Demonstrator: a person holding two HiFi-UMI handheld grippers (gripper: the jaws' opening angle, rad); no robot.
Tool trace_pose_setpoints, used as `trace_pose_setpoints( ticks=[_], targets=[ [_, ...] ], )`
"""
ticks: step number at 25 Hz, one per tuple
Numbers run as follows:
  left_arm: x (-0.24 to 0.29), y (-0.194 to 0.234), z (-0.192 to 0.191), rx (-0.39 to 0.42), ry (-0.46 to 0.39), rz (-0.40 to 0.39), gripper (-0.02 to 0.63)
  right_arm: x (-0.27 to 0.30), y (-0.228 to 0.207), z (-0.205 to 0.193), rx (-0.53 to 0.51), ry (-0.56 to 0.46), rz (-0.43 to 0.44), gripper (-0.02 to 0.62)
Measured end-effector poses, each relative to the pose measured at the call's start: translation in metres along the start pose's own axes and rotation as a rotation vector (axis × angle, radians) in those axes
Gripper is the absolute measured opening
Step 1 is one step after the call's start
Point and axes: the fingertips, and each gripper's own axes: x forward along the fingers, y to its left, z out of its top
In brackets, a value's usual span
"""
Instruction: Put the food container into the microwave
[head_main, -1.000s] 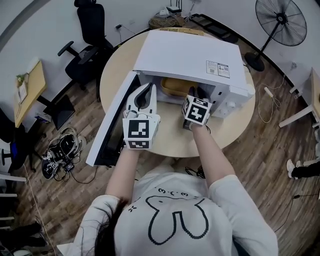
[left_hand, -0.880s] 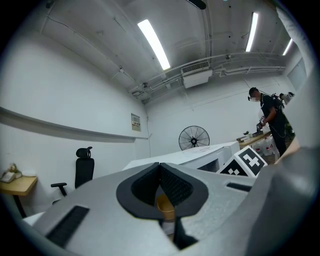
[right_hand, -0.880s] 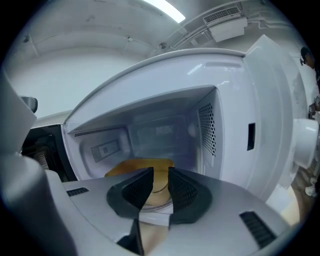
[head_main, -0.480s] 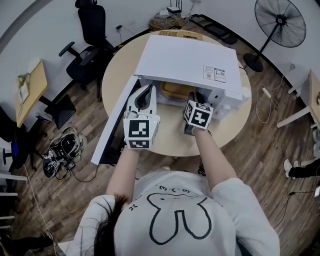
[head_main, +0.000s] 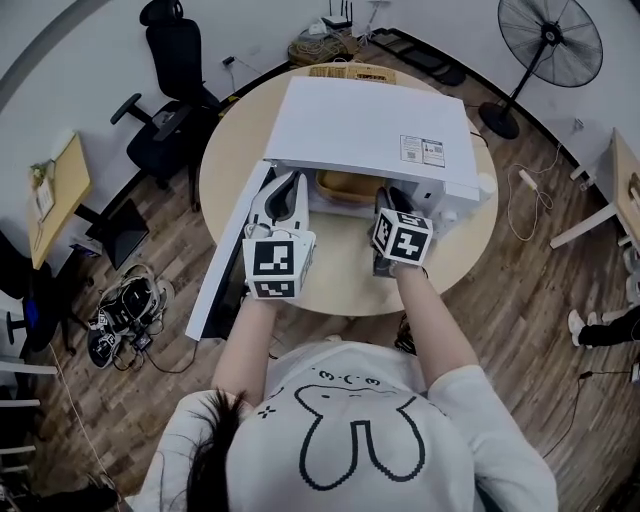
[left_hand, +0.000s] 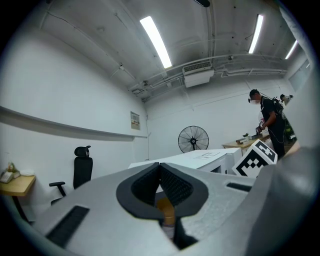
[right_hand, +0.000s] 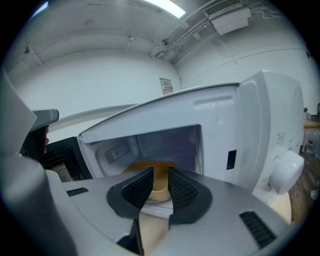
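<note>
The white microwave (head_main: 370, 125) stands on the round wooden table (head_main: 345, 275) with its door (head_main: 225, 260) swung wide to the left. The tan food container (head_main: 350, 185) rests inside the cavity, also seen in the right gripper view as the container (right_hand: 152, 170). My right gripper (head_main: 392, 195) hovers just in front of the opening, jaws a little apart with nothing between them; the container shows through their gap (right_hand: 160, 175). My left gripper (head_main: 292, 178) points at the opening's left edge, beside the door hinge, with its pads (left_hand: 172, 185) pressed together and empty.
A black office chair (head_main: 170, 90) stands behind the table at the left. A standing fan (head_main: 550, 40) is at the back right. Cables and gear (head_main: 125, 300) lie on the floor under the open door. A person (left_hand: 272, 125) works at a far desk.
My right gripper has drawn back a little from the microwave's opening. The left gripper has hardly moved. The container stays inside the cavity.
</note>
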Motion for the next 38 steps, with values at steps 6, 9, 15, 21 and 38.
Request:
trace_pose_setpoints(
  ticks=[6, 9, 15, 21, 38],
  targets=[
    [-0.001, 0.002, 0.003, -0.03, 0.005, 0.011, 0.009, -0.02, -0.001, 0.01, 0.004, -0.013, 0.035, 0.091],
    [-0.001, 0.0, 0.002, -0.043, 0.003, 0.022, 0.009, -0.032, -0.001, 0.019, -0.013, -0.024, 0.059, 0.091],
    [-0.007, 0.002, 0.002, -0.094, 0.0, 0.064, 0.009, -0.061, 0.011, 0.038, -0.075, -0.048, 0.146, 0.091],
    [-0.015, 0.004, 0.006, -0.096, -0.007, 0.089, 0.009, -0.082, 0.02, 0.053, -0.187, -0.088, 0.18, 0.091],
    [-0.026, 0.011, 0.053, -0.043, -0.103, 0.069, 0.01, -0.129, 0.037, 0.136, -0.281, -0.344, 0.221, 0.06]
  ],
)
